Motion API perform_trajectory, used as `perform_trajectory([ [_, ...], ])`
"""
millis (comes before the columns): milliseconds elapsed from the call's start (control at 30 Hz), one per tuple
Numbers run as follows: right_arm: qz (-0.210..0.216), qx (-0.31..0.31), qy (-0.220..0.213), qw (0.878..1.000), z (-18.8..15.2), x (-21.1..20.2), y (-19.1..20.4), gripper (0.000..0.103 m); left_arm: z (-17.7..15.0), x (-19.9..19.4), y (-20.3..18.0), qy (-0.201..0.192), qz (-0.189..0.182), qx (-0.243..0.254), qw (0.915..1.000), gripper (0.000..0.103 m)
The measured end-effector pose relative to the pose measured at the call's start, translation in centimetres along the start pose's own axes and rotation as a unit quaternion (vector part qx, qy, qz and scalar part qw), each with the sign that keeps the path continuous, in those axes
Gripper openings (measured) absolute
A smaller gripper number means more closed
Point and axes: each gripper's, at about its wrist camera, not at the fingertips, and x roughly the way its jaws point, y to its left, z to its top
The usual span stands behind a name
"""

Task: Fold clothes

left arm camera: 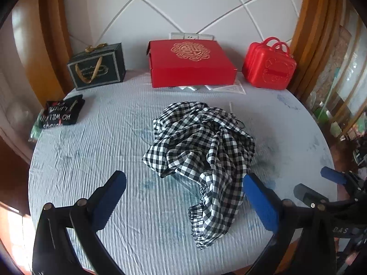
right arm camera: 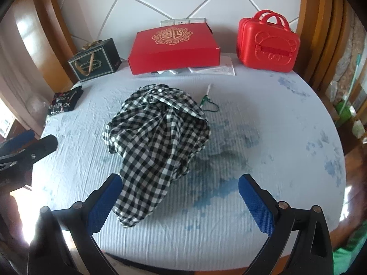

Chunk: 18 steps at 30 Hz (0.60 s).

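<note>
Checked cloth [left arm camera: 201, 146] heaped ahead of both empty, wide-spread grippers' fingers [left arm camera: 112, 197]; far left, black shirt [left arm camera: 60, 114] lettered "HO WILL".

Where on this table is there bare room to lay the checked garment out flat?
Widest bare cloth lies right of the checked garment, out to the table's right edge. A second patch lies left of it, below the folded black shirt. The back is crowded: dark gift box, red flat box, red case.
</note>
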Motion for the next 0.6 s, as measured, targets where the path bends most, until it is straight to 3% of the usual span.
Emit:
perform_trajectory([
  [133, -0.004, -0.007, 0.013, 1.0, 0.0, 0.4, 0.4, 0.103, 0.0, 0.6, -0.9, 0.019, 0.016, 0.004, 0.9997, 0.103],
  [233, -0.005, -0.009, 0.02, 1.0, 0.5, 0.6, 0.5, 0.103, 0.3, 1.6, 0.9, 0.024, -0.011, -0.021, 0.9994, 0.103],
  [600, -0.013, -0.007, 0.011, 1.0, 1.0, 1.3, 0.3, 0.103, 0.8, 2.2, 1.5, 0.035, -0.004, -0.013, 0.9993, 0.103],
])
